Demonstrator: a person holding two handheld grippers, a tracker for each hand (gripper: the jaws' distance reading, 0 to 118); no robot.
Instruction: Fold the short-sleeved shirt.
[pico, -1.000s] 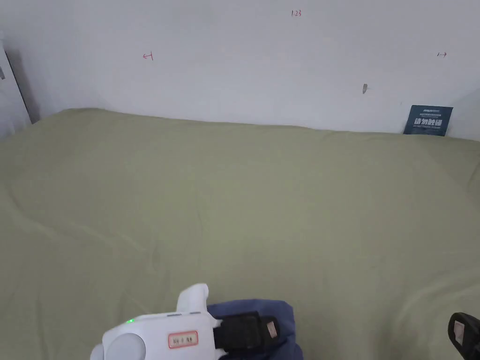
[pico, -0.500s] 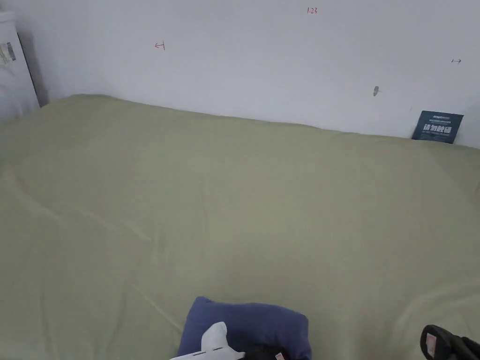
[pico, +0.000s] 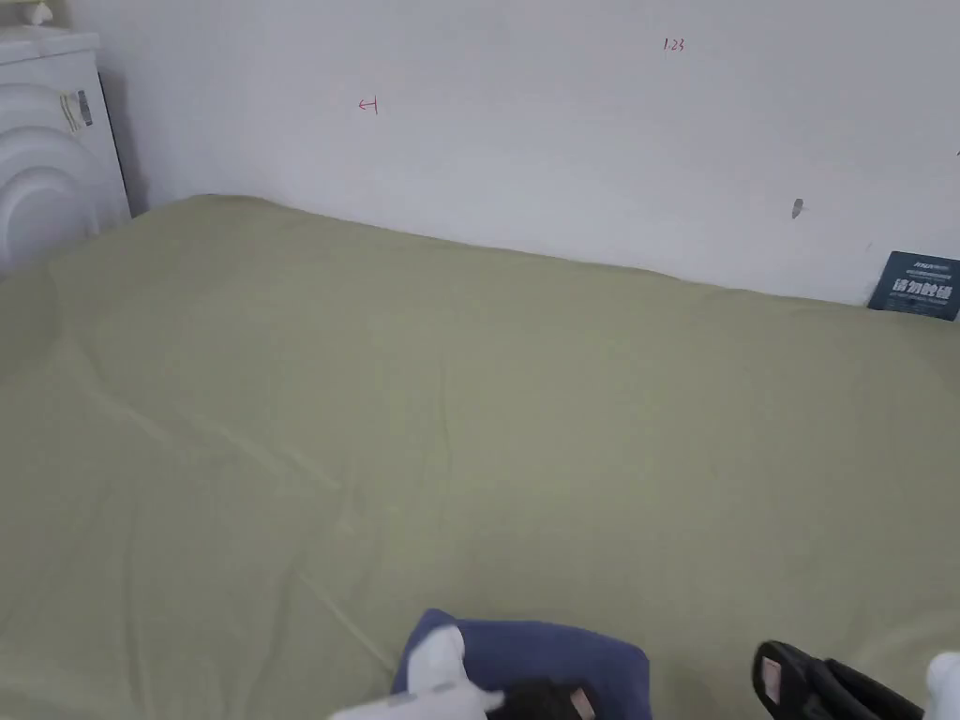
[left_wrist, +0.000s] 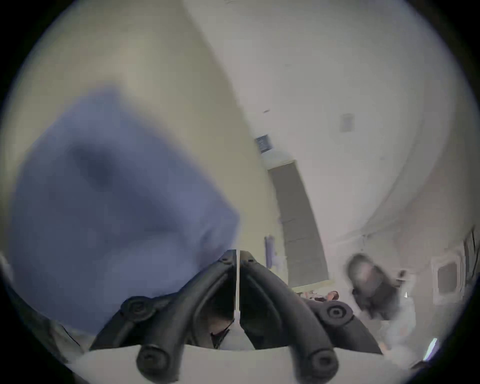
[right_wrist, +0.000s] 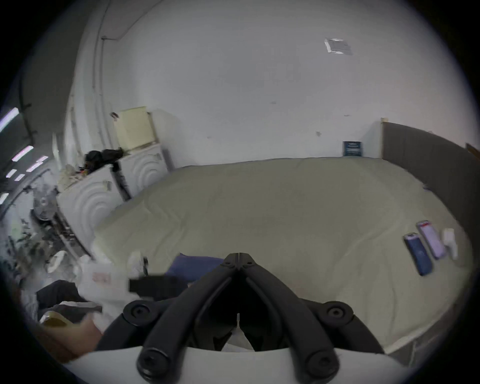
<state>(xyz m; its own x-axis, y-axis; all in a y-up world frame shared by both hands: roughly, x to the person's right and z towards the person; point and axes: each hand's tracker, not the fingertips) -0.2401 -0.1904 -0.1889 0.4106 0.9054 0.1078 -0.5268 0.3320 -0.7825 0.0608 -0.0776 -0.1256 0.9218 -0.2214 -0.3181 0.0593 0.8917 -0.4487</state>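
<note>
Shirt (pico: 553, 661) is a compact blue bundle, soft knit, rounded corners, sitting at the near edge of the bed (pico: 469, 403), bottom centre of head view. My left gripper (left_wrist: 238, 256) is right beside it, jaws pressed together with just a sliver of gap, nothing between them; shirt is blurred in that view, close on its left. My right gripper (right_wrist: 238, 256) is apart from the shirt to its right, jaws also closed and empty. Bed cover is olive green, smooth with a few shallow creases, wide open toward the white wall (pico: 562, 131). Two phones (right_wrist: 426, 246) and a small white item lie near the bed's right edge, well apart. White appliance (pico: 47, 178) stands at the far-left corner.
</note>
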